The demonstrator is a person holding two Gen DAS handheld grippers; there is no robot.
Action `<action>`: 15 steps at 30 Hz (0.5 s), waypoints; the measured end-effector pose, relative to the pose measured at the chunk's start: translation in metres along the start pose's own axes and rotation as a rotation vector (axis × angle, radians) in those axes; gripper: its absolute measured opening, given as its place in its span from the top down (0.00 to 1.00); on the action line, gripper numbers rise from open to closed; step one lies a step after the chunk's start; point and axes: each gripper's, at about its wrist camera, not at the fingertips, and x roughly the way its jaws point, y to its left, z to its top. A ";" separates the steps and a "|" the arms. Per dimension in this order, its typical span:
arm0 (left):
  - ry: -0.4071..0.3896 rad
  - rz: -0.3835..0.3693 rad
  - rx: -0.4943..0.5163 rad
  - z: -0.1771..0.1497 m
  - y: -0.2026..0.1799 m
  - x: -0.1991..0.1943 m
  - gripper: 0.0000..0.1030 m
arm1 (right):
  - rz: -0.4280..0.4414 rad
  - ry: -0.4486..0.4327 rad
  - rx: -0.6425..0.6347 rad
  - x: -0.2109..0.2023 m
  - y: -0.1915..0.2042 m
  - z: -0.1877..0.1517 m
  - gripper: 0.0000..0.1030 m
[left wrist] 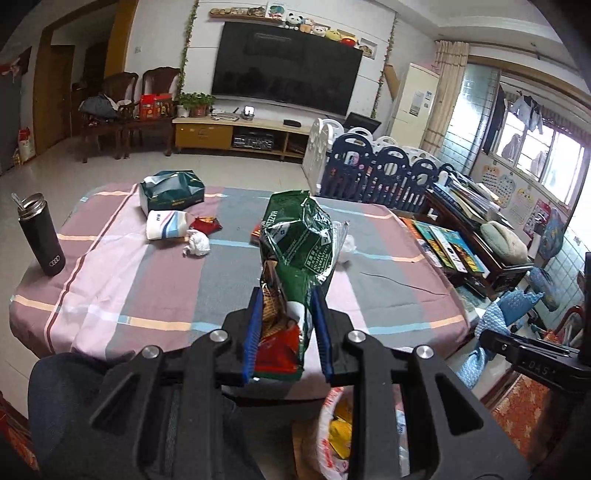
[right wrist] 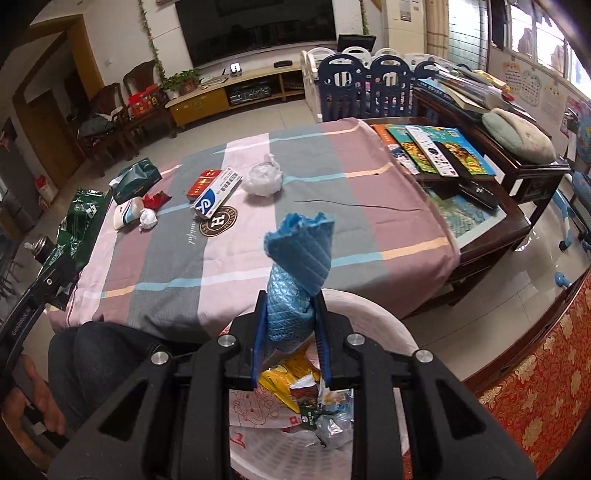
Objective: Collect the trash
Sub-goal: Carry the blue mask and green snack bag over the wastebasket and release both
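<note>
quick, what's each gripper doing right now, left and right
Left gripper: closed on a green snack bag, lifted off the table.
Right gripper: closed on a blue wrapper, above the trash basket.

This is a lived-in family living room, shown by the large black wall-mounted television (left wrist: 286, 70) over a low yellow wooden cabinet (left wrist: 240, 134), plush toys (left wrist: 317, 29) on a shelf, carved dark wooden armchairs (left wrist: 122, 107), a blue-and-white plastic playpen fence (left wrist: 373, 162), and laundry hanging (left wrist: 524, 107) by the window.
</note>
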 end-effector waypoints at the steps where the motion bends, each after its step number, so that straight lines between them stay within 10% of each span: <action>1: 0.000 -0.006 0.010 0.000 -0.004 -0.002 0.73 | -0.001 -0.002 0.003 -0.001 -0.002 -0.001 0.77; 15: 0.047 -0.064 0.127 -0.020 -0.045 0.008 0.73 | -0.051 0.107 0.042 0.025 -0.029 -0.030 0.77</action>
